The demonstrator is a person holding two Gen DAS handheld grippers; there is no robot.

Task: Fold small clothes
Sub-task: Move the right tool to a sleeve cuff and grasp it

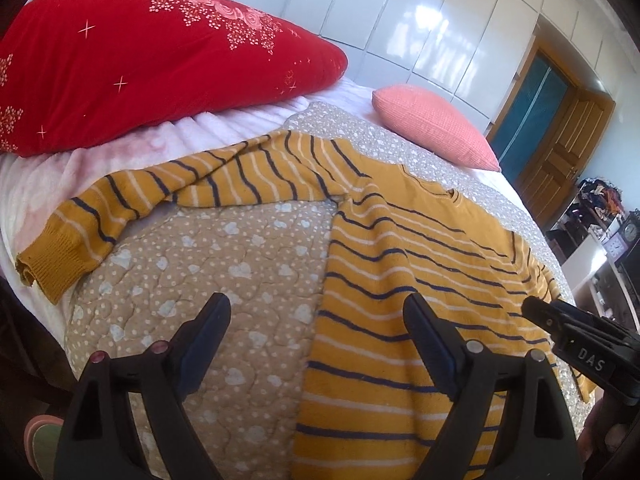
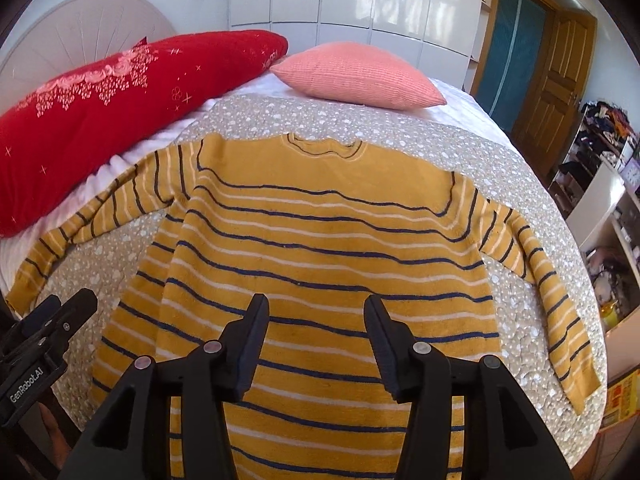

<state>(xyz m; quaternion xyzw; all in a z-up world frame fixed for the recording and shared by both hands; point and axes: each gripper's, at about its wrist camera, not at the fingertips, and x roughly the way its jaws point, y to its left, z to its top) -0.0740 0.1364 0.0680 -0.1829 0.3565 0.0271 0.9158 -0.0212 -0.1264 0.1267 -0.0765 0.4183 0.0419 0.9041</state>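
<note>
A mustard-yellow sweater (image 2: 320, 240) with navy and white stripes lies flat on the bed, collar at the far side and both sleeves spread outward. It also shows in the left wrist view (image 1: 400, 280), its left sleeve (image 1: 160, 196) stretched toward the red pillow. My left gripper (image 1: 316, 312) is open and empty above the sweater's left edge near the hem. My right gripper (image 2: 316, 316) is open and empty above the middle of the sweater's lower body. Each gripper shows at the edge of the other's view.
The bed has a beige quilt (image 1: 208, 272) with white hearts and dots. A large red pillow (image 2: 100, 104) and a pink cushion (image 2: 360, 76) lie at the head. White wardrobes, a wooden door (image 2: 560, 72) and cluttered shelves (image 2: 600, 200) stand to the right.
</note>
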